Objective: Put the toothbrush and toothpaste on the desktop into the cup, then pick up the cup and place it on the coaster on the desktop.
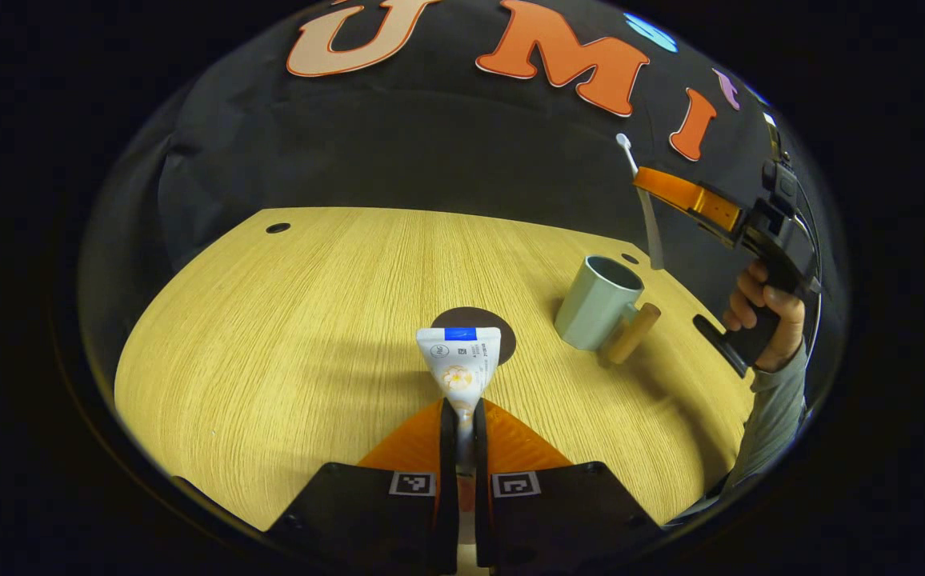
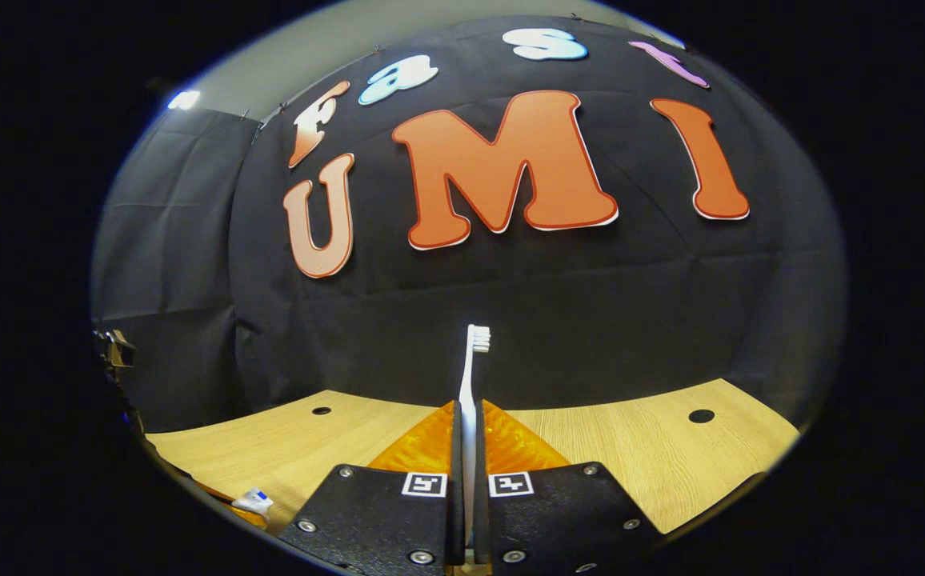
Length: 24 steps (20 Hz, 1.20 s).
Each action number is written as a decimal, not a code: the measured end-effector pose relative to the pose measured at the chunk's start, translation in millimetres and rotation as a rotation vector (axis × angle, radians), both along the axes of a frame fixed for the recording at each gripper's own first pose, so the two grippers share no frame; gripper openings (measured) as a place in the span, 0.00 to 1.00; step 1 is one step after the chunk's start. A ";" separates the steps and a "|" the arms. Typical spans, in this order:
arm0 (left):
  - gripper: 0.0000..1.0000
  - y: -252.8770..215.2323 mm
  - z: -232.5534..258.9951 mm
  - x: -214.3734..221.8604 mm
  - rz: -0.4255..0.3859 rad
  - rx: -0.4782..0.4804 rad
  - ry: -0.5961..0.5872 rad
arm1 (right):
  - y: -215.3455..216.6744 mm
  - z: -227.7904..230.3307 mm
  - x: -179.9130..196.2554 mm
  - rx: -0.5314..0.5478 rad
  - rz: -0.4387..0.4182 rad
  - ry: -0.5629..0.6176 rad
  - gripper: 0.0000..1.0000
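In the left gripper view, the left tongs (image 1: 462, 436) are clenched on the lower end of the toothpaste (image 1: 460, 358), holding it above the wooden counter (image 1: 270, 360) in front of the dark round coaster (image 1: 502, 330). Farther off, toward the counter's far right edge, the pale green cup (image 1: 597, 302) stands upright and empty, its wooden handle facing the near side. Beyond it, the right tongs (image 1: 690, 196) carry the toothbrush (image 1: 645, 204) upright above the cup. In the right gripper view, the right tongs (image 2: 466, 448) grip the toothbrush (image 2: 472, 384) by its handle, bristles up.

The risk, as judged here: the light cup may tip if either item strikes its rim, and the slim handle could pivot in the grip. The left gripper view alone gives the cup and coaster; the right gripper view gives the bristle head up close.
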<state>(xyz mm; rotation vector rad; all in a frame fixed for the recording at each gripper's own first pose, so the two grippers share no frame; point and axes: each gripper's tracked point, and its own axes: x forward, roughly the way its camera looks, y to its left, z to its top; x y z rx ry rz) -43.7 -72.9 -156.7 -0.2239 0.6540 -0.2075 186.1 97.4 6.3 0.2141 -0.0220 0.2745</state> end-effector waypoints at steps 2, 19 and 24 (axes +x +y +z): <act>0.12 0.0 -1.7 0.9 -0.001 -0.004 -0.010 | 0.3 -13.1 7.8 0.006 -0.004 0.015 0.05; 0.11 -0.3 64.5 20.7 -0.005 0.006 -0.162 | -2.7 -50.2 1.3 -0.013 -0.024 0.017 0.07; 0.12 -17.3 88.8 44.1 -0.031 0.019 -0.231 | -5.8 -58.5 -15.5 -0.062 -0.024 0.039 0.08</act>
